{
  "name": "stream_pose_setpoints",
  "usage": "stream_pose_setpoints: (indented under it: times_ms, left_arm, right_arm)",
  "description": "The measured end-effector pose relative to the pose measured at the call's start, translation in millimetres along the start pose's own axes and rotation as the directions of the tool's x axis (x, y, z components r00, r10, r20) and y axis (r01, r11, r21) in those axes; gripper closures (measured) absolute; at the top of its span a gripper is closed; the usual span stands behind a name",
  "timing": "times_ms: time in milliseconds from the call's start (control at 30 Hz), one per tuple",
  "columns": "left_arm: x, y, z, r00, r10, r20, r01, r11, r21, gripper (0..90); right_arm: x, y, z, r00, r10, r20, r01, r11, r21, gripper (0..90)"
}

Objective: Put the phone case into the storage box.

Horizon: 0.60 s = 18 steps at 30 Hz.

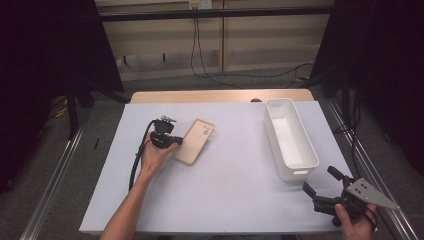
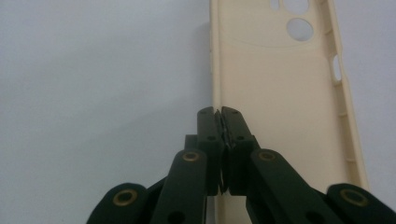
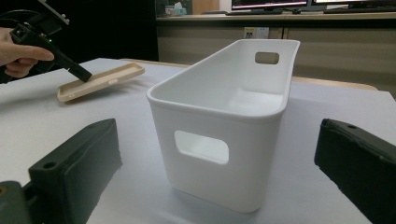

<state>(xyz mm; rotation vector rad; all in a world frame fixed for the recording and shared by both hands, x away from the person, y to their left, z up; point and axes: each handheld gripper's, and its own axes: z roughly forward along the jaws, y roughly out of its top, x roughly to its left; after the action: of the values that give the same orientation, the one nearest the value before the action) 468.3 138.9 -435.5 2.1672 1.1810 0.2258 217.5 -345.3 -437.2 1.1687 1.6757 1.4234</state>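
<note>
Pinched between my left gripper's (image 2: 221, 112) jaws is one long edge of the cream phone case (image 2: 280, 107), tilted off the counter (image 1: 225, 190). Right gripper (image 1: 320, 182) jaws gape empty, white bin (image 3: 224, 126) just ahead.

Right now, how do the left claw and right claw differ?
The left claw is shut, pinching the side rim of the beige phone case; the right claw stands wide open and holds nothing. In the right gripper view the case's held edge sits tilted up off the white table sheet, so the left claw is lifting it, while the right claw hangs by the near end of the white bin. Both are black, hand-held and two-jawed.
</note>
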Motion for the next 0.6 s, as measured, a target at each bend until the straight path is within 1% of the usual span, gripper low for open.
stream_pose_setpoints:
  times_ms: [133,167,200,300,333,367,433,467,500,533,600]
  left_arm:
    - [-1.1,-1.7,-3.1,1.0,0.004,0.008,-0.004,0.9997,-0.023,87.6]
    - [-1.4,-2.2,-4.1,1.0,0.008,0.003,-0.008,0.9993,-0.036,87.6]
    - [-1.7,-3.1,-6.5,0.9999,0.004,0.011,-0.004,0.9987,-0.051,87.6]
    - [-2.6,-4.3,-8.9,0.9999,0.002,0.013,-0.001,0.9981,-0.062,87.7]
    - [-3.6,-5.5,-10.5,0.9999,0.013,0.01,-0.012,0.9971,-0.075,87.6]
    - [-3.6,-5.5,-10.5,0.9999,0.013,0.01,-0.012,0.9971,-0.075,87.6]
    - [-4.9,-7.5,-12.2,0.9999,0.01,0.005,-0.01,0.9957,-0.092,87.6]
    - [-4.3,-9.4,-14.2,0.9998,0.011,0.014,-0.009,0.9952,-0.097,87.6]
    - [-4.3,-9.4,-14.2,0.9998,0.011,0.014,-0.009,0.9952,-0.097,87.7]
    - [-4.8,-12.0,-15.6,0.9999,0.014,0.003,-0.013,0.9939,-0.109,87.6]
    - [-5.5,-13.4,-16.2,0.9999,0.014,-0.003,-0.015,0.9933,-0.115,87.6]
  right_arm:
    - [-0.1,0.0,0.1,1.0,0.0,0.001,0.0,1.0,0.0,0.1]
    - [0.0,0.0,0.1,1.0,0.001,0.001,-0.001,1.0,0.0,0.1]
    - [-0.1,0.0,0.0,1.0,-0.002,0.0,0.002,1.0,0.0,0.1]
    - [0.1,0.0,0.2,1.0,0.001,0.002,-0.001,1.0,0.0,0.1]
    - [0.2,0.0,0.2,1.0,0.0,0.002,0.0,1.0,0.0,0.1]
    - [0.2,0.0,0.2,1.0,0.0,0.002,0.0,1.0,0.0,0.1]
    - [0.2,0.0,0.2,1.0,0.0,0.002,0.0,1.0,0.0,0.1]
    - [0.1,0.0,0.2,1.0,0.0,0.003,0.0,1.0,-0.001,0.1]
    - [0.1,0.0,0.2,1.0,0.0,0.003,0.0,1.0,-0.001,0.1]
    - [0.1,0.0,0.1,1.0,0.0,0.004,0.0,1.0,-0.001,0.1]
    - [0.1,0.0,0.1,1.0,0.001,0.004,-0.001,1.0,-0.001,0.1]
